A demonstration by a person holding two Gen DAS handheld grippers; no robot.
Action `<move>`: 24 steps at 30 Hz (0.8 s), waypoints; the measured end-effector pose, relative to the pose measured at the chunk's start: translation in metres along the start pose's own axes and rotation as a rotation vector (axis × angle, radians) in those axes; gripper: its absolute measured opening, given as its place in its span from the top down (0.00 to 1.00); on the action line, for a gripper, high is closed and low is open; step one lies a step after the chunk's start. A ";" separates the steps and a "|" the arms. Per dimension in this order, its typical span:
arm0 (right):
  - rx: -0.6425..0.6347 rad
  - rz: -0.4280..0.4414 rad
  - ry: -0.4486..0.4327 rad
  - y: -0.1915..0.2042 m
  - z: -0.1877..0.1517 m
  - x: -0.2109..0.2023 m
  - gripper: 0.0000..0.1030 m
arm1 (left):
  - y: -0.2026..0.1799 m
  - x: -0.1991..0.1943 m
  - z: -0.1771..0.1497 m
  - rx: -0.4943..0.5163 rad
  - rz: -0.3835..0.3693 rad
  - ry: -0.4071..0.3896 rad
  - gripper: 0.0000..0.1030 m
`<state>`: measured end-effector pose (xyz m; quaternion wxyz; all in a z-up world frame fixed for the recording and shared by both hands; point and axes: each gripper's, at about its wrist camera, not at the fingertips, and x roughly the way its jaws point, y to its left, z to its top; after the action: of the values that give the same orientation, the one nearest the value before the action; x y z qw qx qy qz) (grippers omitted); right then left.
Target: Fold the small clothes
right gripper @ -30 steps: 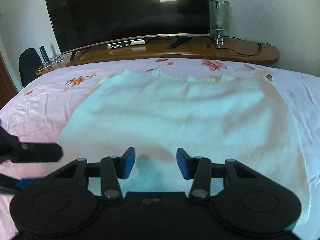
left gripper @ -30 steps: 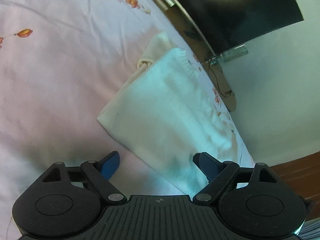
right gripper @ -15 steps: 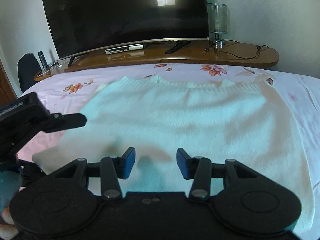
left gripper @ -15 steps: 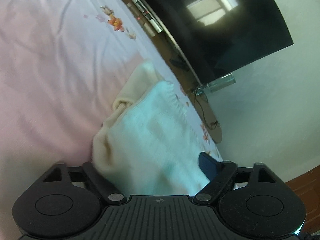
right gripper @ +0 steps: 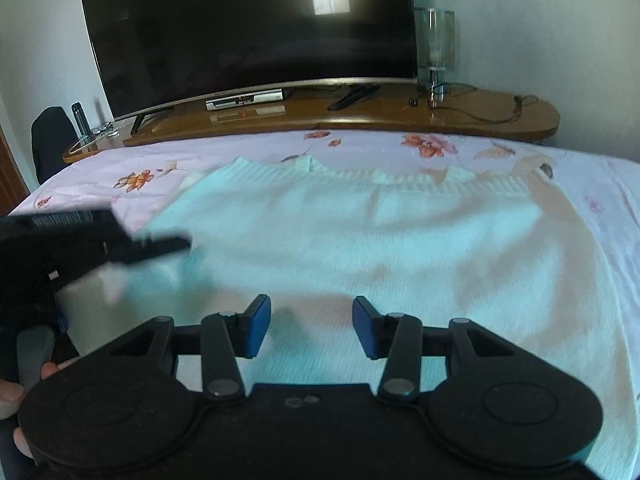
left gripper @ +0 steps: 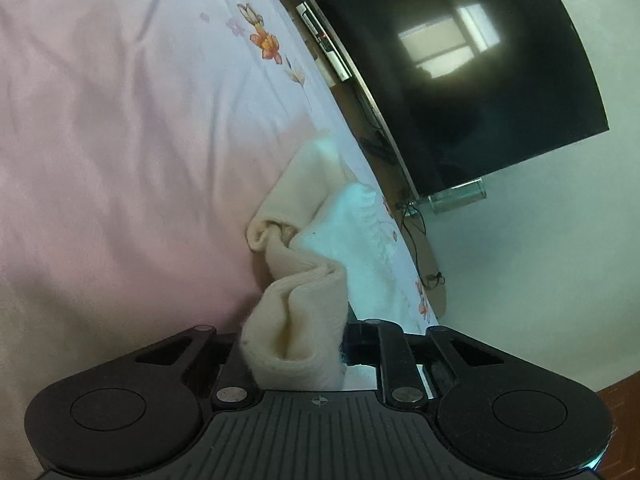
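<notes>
Closing the left hand-held gripper [left gripper: 294,344] on the sweater [right gripper: 360,248] corner at seven o'clock needed a full bite, right hand-held gripper [right gripper: 311,326] half-open, empty.

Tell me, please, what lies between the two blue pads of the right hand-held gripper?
Only the white knit sweater lying flat beneath; the right hand-held gripper stands open, nothing pinched, as the right wrist view shows.

Both grippers are matte black, with round discs at each side and silver screws. The right gripper [right gripper: 311,326] has blue pads [right gripper: 256,326] — the left gripper [left gripper: 294,344] a ribbed body with a small cross mark.
</notes>
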<state>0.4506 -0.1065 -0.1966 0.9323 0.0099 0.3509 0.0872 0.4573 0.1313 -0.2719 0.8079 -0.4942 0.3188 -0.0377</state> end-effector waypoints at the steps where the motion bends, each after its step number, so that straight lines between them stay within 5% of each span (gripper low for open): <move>1: -0.002 -0.007 -0.011 -0.001 0.002 -0.001 0.57 | -0.005 -0.002 -0.001 0.030 0.006 -0.009 0.84; 5: -0.032 -0.073 -0.034 -0.007 0.008 0.001 0.58 | -0.033 -0.010 -0.003 0.138 -0.019 -0.052 0.85; 11: -0.044 -0.160 0.010 -0.024 0.001 0.020 0.58 | -0.107 -0.013 -0.012 0.442 -0.089 -0.060 0.85; 14: -0.056 -0.135 0.003 -0.027 0.001 0.015 0.60 | -0.144 -0.003 -0.029 0.585 -0.128 -0.015 0.85; 17: 0.096 -0.090 -0.043 -0.058 0.005 -0.008 0.62 | -0.171 0.016 -0.060 0.686 -0.152 0.069 0.85; 24: 0.220 -0.106 -0.050 -0.131 -0.007 -0.053 0.60 | -0.182 0.047 -0.119 0.723 -0.154 0.219 0.85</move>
<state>0.4274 -0.2445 -0.1776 0.9372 0.0958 0.3353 -0.0017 0.4751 -0.0711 -0.1816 0.8860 -0.1930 0.3312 -0.2610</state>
